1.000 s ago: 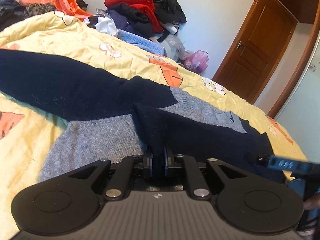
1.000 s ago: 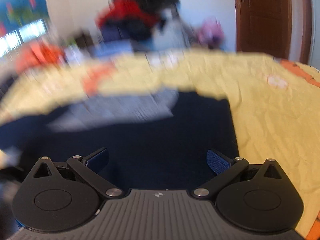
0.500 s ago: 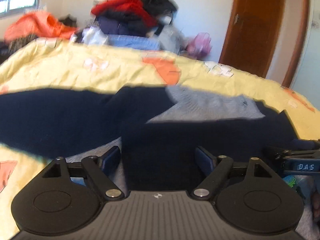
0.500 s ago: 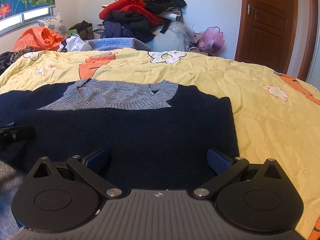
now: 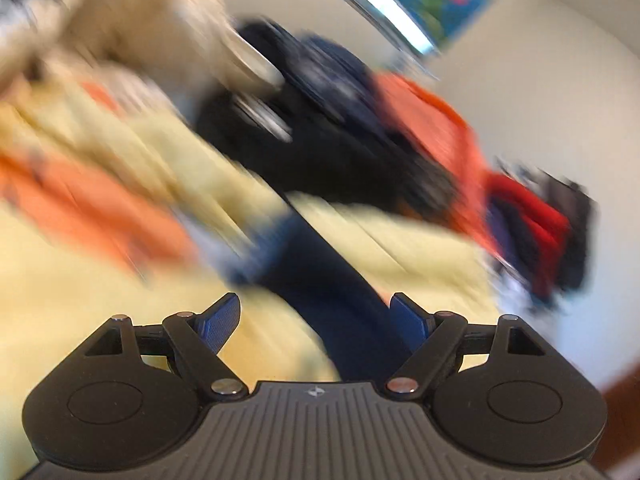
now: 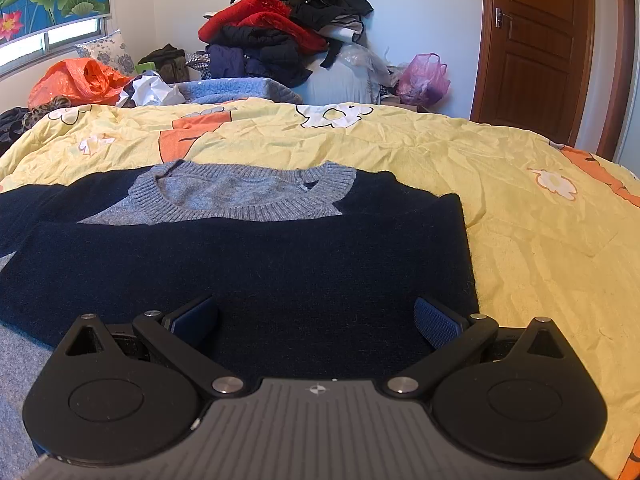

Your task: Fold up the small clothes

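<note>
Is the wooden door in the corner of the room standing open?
No, the wooden door sits shut in its frame in the right wrist view, its panels facing the bed and its handle on the left edge.

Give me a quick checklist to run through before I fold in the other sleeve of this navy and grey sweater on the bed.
1. Left gripper empty: ok, pads apart, nothing pinched; a dark blue strip of cloth lies beyond them.
2. Right gripper empty: ok, pads apart above the sweater.
3. Right side of the sweater folded: ok, a navy panel lies flat across the body below the grey collar.
4. Left sleeve's place: cannot tell, left wrist view is too blurred.
5. Yellow bedspread bare beside the sweater: ok on the right.
6. Sweater's bottom hem: cannot tell, hidden behind the gripper body.
</note>
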Motion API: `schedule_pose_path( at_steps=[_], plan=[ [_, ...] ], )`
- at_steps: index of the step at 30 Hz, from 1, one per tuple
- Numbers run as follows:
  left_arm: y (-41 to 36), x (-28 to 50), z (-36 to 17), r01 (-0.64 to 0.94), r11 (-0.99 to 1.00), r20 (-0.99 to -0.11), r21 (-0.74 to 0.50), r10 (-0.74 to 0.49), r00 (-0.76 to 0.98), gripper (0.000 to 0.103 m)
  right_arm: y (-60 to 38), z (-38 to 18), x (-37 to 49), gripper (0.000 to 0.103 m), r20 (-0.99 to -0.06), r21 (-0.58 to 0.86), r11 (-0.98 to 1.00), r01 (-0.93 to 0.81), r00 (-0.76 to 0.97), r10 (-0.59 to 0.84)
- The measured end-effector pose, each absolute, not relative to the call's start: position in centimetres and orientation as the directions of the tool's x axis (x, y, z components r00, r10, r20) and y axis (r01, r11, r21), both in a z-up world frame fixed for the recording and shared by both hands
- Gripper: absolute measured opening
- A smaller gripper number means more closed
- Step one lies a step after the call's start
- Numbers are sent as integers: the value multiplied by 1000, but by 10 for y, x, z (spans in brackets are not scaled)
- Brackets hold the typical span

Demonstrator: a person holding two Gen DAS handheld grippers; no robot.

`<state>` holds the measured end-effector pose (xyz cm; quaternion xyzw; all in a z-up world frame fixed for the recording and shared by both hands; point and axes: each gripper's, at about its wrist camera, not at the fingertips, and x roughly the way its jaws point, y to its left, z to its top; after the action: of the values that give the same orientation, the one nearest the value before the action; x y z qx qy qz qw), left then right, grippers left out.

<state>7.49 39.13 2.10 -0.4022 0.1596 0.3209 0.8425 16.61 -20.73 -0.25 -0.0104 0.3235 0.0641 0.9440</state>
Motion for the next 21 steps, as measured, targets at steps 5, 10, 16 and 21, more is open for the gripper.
schedule_pose_path(
  at_steps=[5, 10, 16, 21],
  plan=[
    [413, 103, 16, -672, 627, -576, -393, 402, 712, 82, -207, -3, 166, 103, -613, 21, 992, -128, 782, 114],
    [413, 134, 8, -658, 699, -636, -280, 379, 672, 82, -207, -3, 166, 103, -614, 18, 992, -127, 782, 111],
    [424, 142, -1, -672, 676, -678, -301, 344, 650, 12, -207, -3, 166, 103, -614, 19, 992, -127, 782, 112],
    [388, 128, 38, -654, 718, -563, -237, 447, 695, 9, -207, -3, 166, 103, -613, 22, 992, -128, 782, 115]
  ],
)
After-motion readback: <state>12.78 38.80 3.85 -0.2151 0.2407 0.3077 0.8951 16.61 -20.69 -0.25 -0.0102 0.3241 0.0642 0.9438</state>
